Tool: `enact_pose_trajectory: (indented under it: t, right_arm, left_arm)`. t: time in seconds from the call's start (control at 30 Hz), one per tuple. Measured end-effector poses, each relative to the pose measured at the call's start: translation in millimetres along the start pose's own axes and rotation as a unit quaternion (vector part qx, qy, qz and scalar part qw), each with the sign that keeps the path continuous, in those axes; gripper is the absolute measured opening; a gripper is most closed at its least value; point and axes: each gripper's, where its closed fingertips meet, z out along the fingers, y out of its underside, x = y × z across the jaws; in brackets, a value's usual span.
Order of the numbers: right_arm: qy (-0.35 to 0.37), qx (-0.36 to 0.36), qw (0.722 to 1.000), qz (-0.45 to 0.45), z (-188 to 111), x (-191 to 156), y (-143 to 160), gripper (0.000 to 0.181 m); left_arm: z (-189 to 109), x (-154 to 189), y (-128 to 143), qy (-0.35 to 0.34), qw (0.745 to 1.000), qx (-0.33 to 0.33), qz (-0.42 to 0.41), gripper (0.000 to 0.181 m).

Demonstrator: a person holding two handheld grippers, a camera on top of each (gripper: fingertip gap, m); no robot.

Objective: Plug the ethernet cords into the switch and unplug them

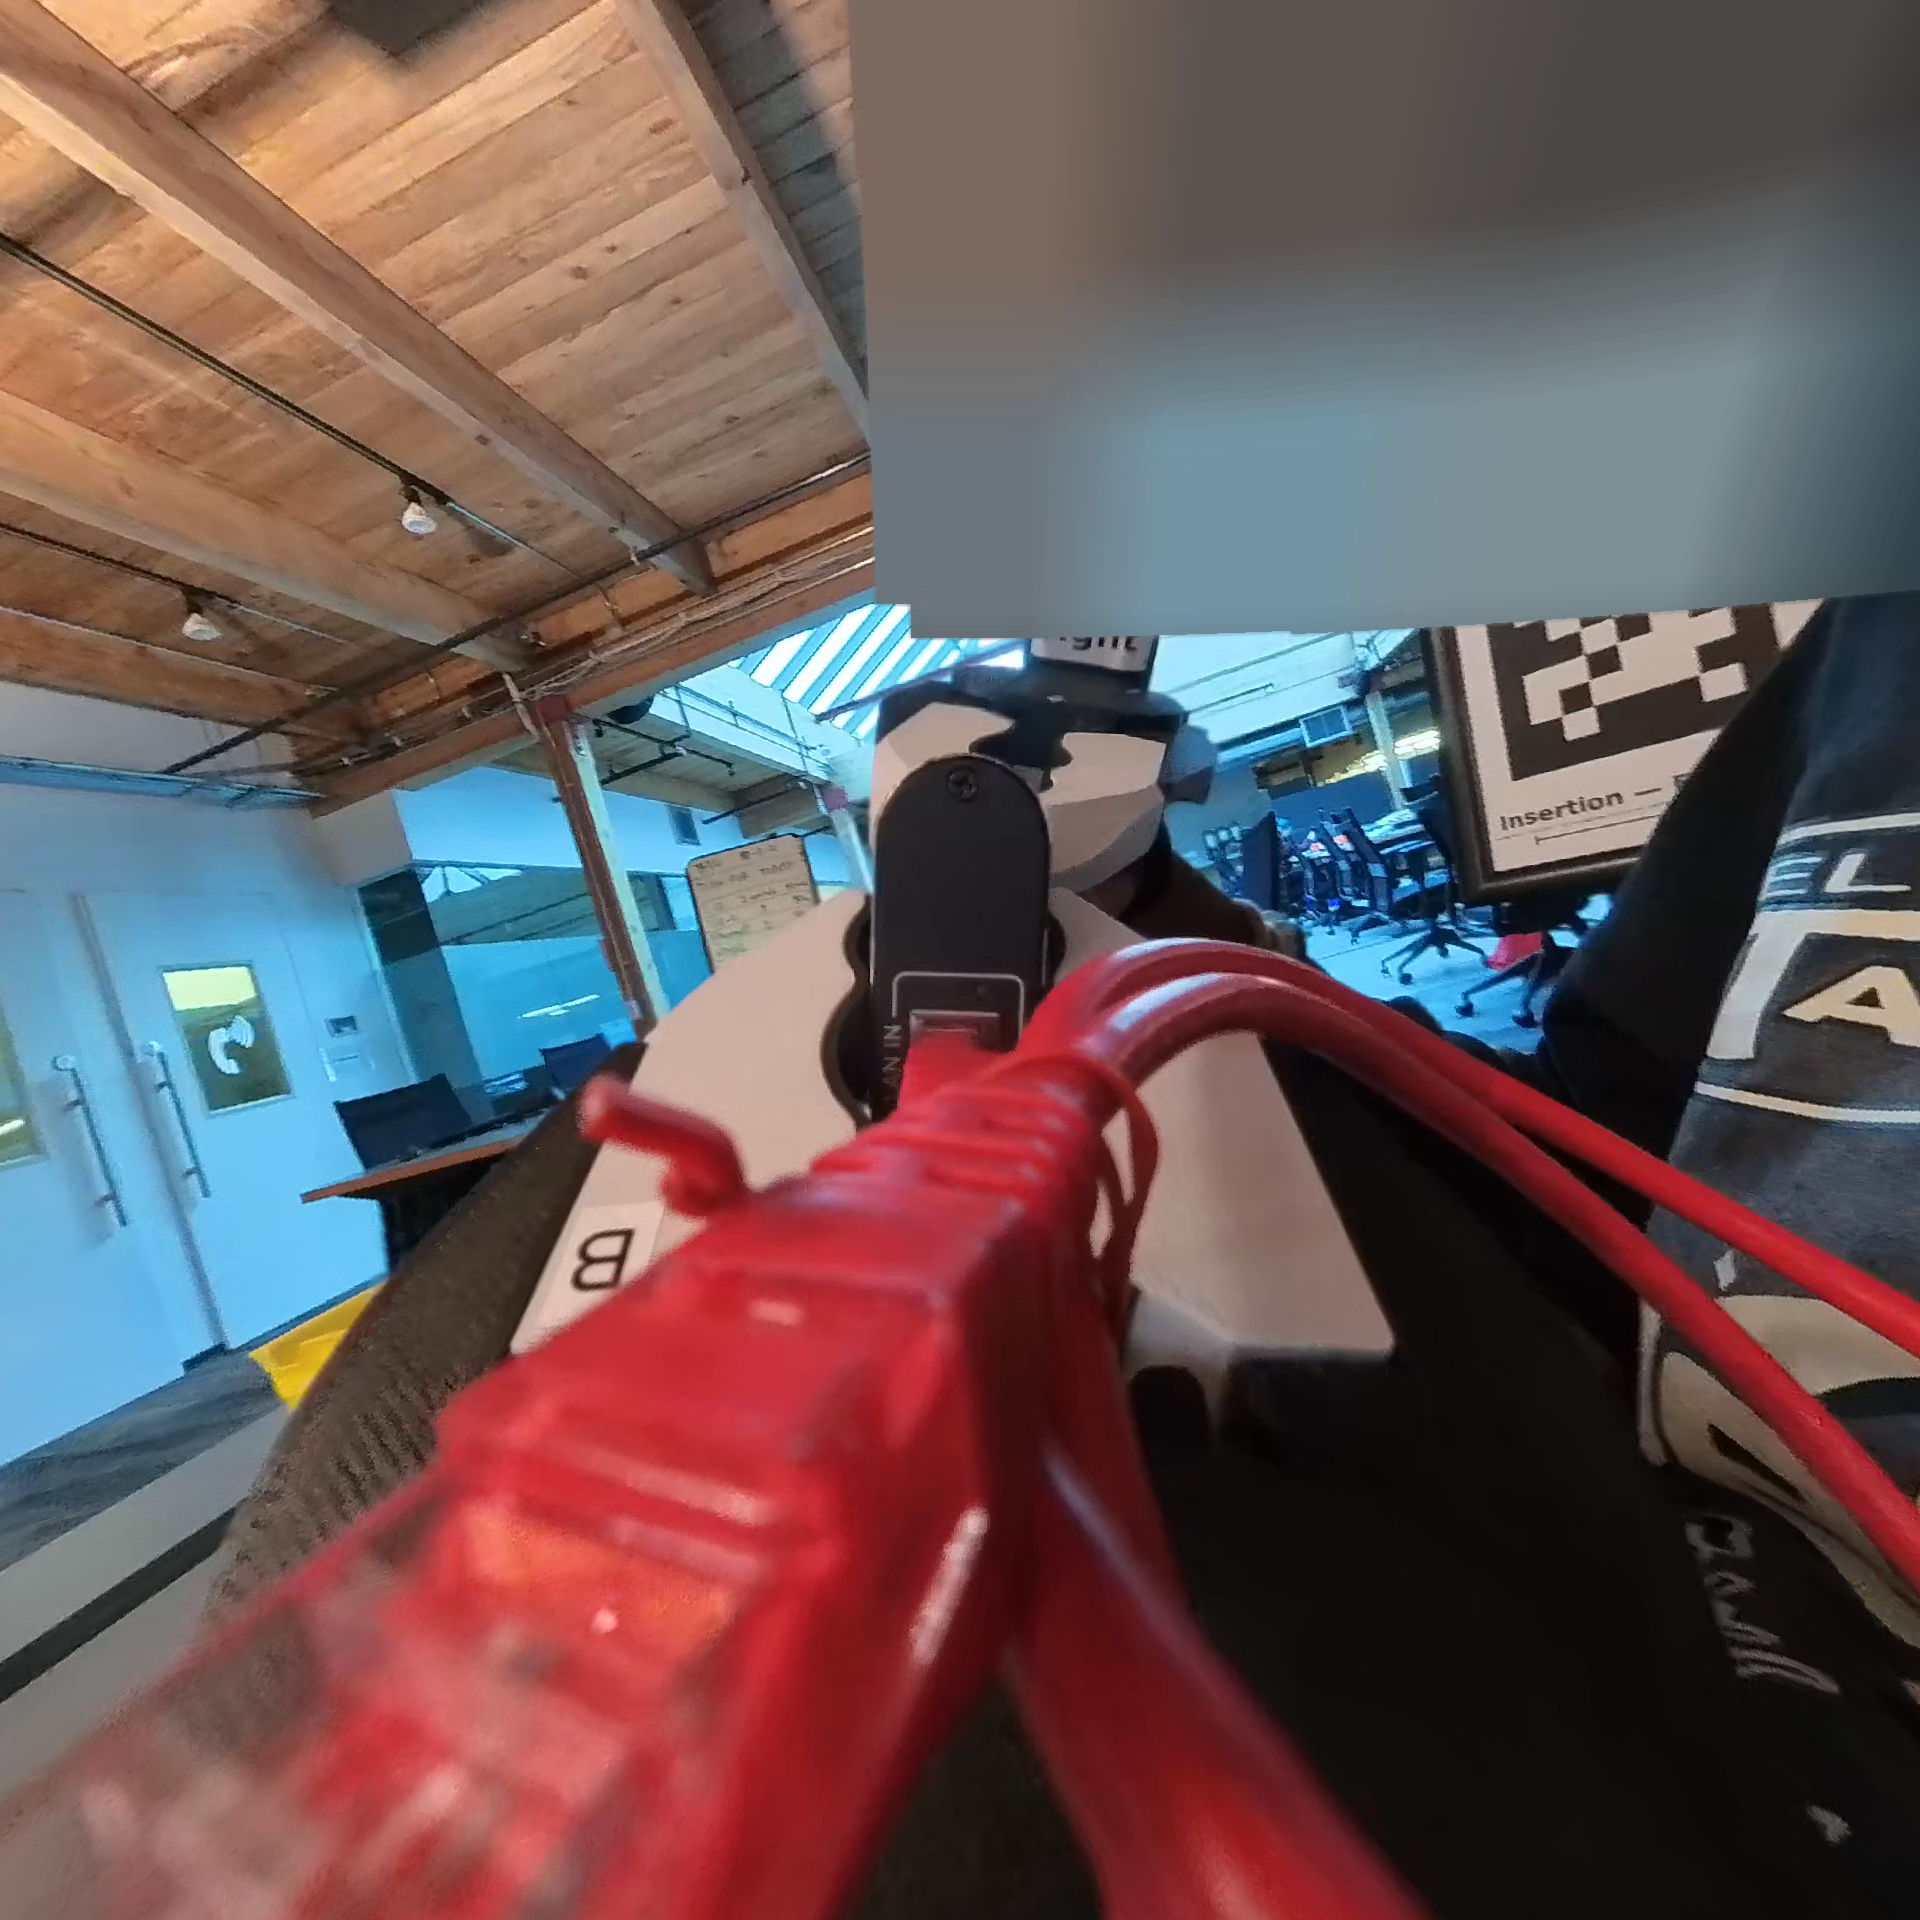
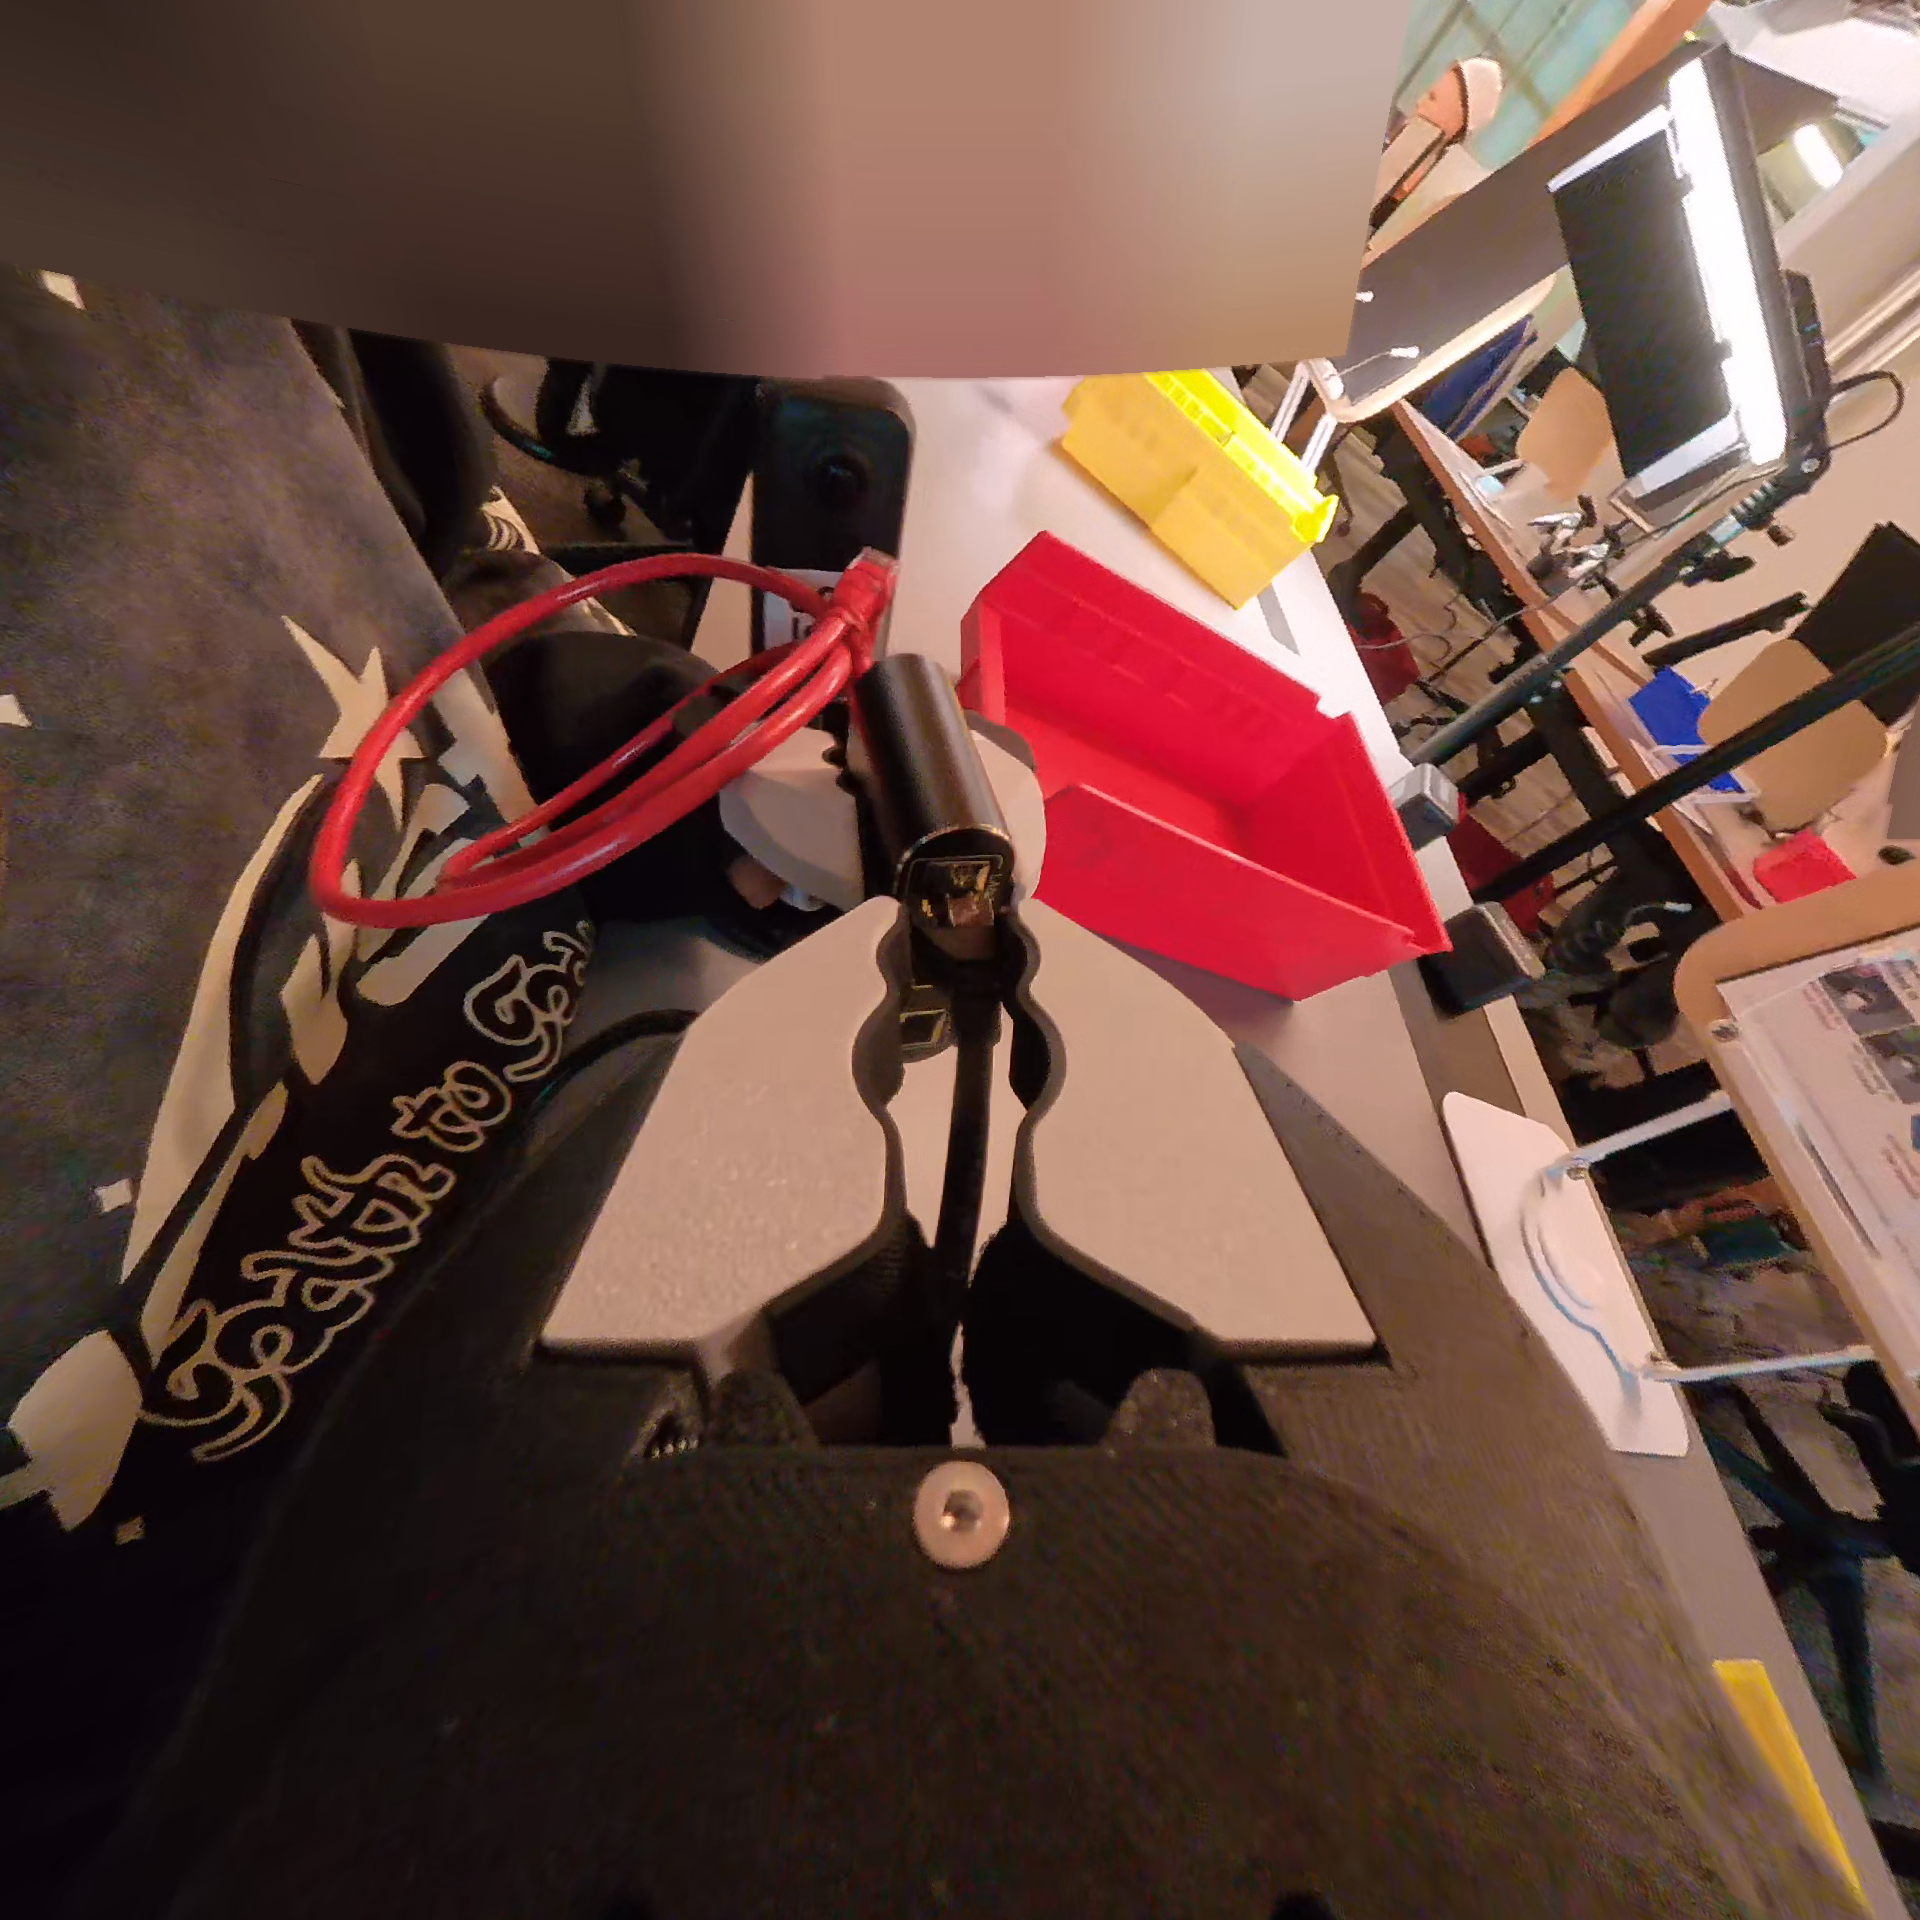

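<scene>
My right gripper (image 2: 951, 920) is clenched on the black switch (image 2: 930, 774). Its two white fingers (image 2: 769, 1122) press the near end of the slim body from both sides. A black cord (image 2: 961, 1153) runs from that end back down the slot between them.

The red ethernet cord (image 1: 966, 1153) has one plug seated in the port on the switch's far face. Its boot comes straight back at my left camera, blurred and filling the lower frame. The rest of the cord loops out beside my dark printed shirt (image 2: 208, 727). Its free plug (image 2: 868, 582) hangs in the air just past the switch's far end.

My left gripper (image 1: 961, 971) has its white fingers (image 1: 727, 1101) close on either side of that end of the switch. The red cord hides the gap, so I cannot tell whether they pinch anything.

Room to move is tight towards me, where shirt and loop crowd in. It is open on the other side, over the grey table (image 2: 1340, 1049). A red bin (image 2: 1226, 831) sits near the switch, and a yellow bin (image 2: 1195, 478) lies beyond it. The table edge falls away past the bins to desks and a bright monitor (image 2: 1683, 291).

The left view tilts upward to a wooden plank ceiling (image 1: 416, 312), white doors (image 1: 125, 1091) and office chairs (image 1: 1423, 914) farther off.
</scene>
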Motion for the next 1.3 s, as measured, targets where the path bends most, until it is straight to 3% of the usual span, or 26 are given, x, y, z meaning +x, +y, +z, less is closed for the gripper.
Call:
enact_pose_trajectory:
  t: [0.03,0.43,0.57,0.93,1.3]
  right_arm:
    - [0.007,-0.003,1.000,-0.004,1,2,-1,0.015]
    - [0.105,-0.057,0.990,-0.068,5,17,-2,0.017]
    - [0.088,-0.046,0.992,-0.077,5,12,-2,0.016]
    - [-0.023,0.046,0.999,0.005,-1,-5,-6,0.015]
    - [0.041,-0.014,0.995,-0.088,1,2,-5,0.014]
  left_arm:
    - [-1,-1,-1,-0.008,1.000,0.001,0.009,0.026]
    - [-5,-17,-2,-0.076,0.994,-0.011,0.079,0.026]
    - [-6,-14,-2,-0.058,0.993,-0.023,0.100,0.026]
    - [-4,0,-2,0.004,0.999,-0.011,0.047,0.026]
    - [-4,-1,0,-0.015,0.997,-0.015,0.071,0.027]
